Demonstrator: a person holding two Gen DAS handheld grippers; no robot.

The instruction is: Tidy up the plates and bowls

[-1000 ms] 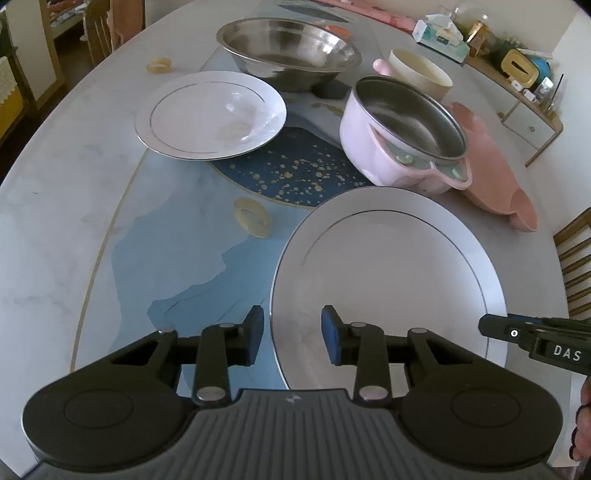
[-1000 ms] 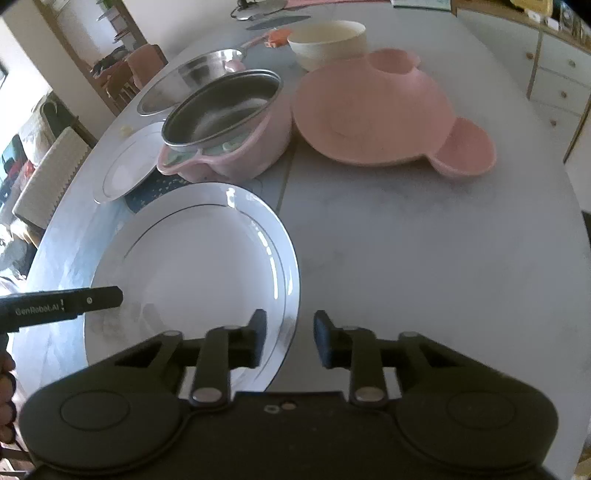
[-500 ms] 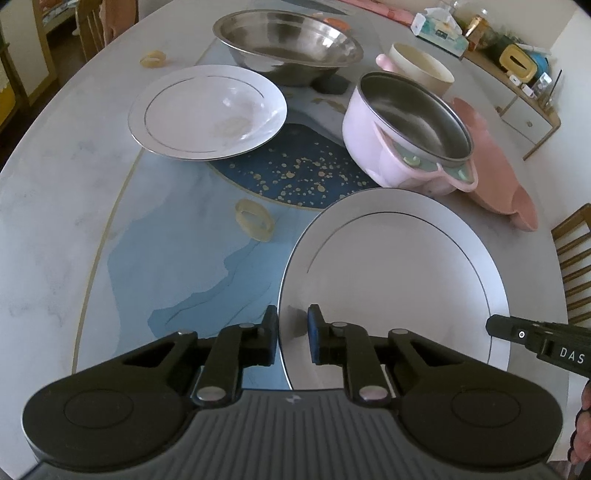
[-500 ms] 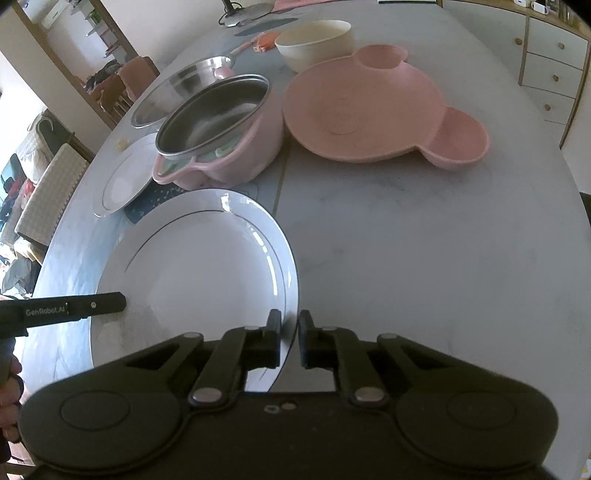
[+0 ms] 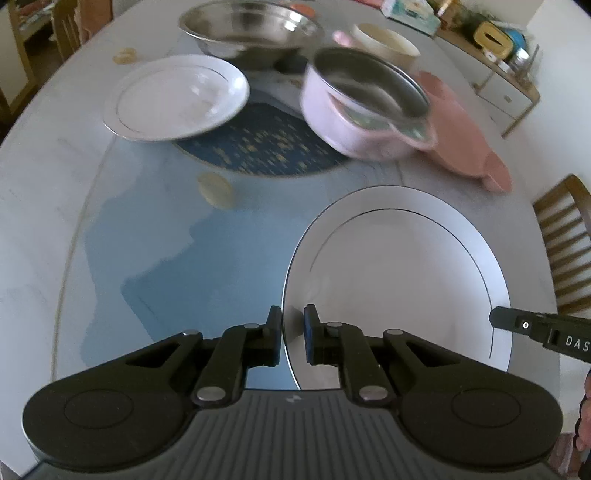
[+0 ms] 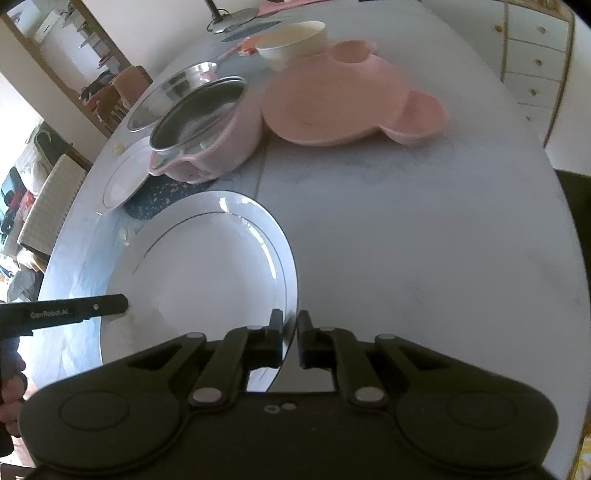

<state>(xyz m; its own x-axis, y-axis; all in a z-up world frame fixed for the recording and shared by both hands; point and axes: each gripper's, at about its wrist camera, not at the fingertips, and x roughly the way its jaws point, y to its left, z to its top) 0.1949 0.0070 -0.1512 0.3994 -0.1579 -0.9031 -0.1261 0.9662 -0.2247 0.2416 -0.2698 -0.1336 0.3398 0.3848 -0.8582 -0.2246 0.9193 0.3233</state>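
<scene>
Both sets of jaws have just been closing since the earlier frames, and each now has the rim of the large white plate (image 5: pixel 399 280) between its pads. On the left gripper (image 5: pixel 292 334) only a narrow gap remains, with the plate's left rim inside it and the pads pressing on it. On the right gripper (image 6: pixel 289 338) the jaws stand almost together, clamped on the plate's right rim.

Large white plate: at the near edge of the bench (image 6: pixel 424 240), held at opposite sides by the two grippers. In the right wrist view its near right rim appears raised, with a reflection showing under it; whether it is clear of the bench all round cannot be told.

Other items, all further in from the near edge:
- Smaller white plate (image 5: pixel 177 98), towards the left edge, partly over a dark blue speckled patch in the bench top.
- Pink pot with a steel liner (image 5: pixel 365 110), just beyond the large plate, apart from it.
- Steel bowl (image 5: pixel 251 31), behind the smaller plate and the pot.
- Cream bowl (image 6: pixel 291 42), towards the far edge.
- Pink mouse-shaped plate (image 6: pixel 340 99), just beside the pot, towards the right edge.

Both views are blurred towards the far edge.
</scene>
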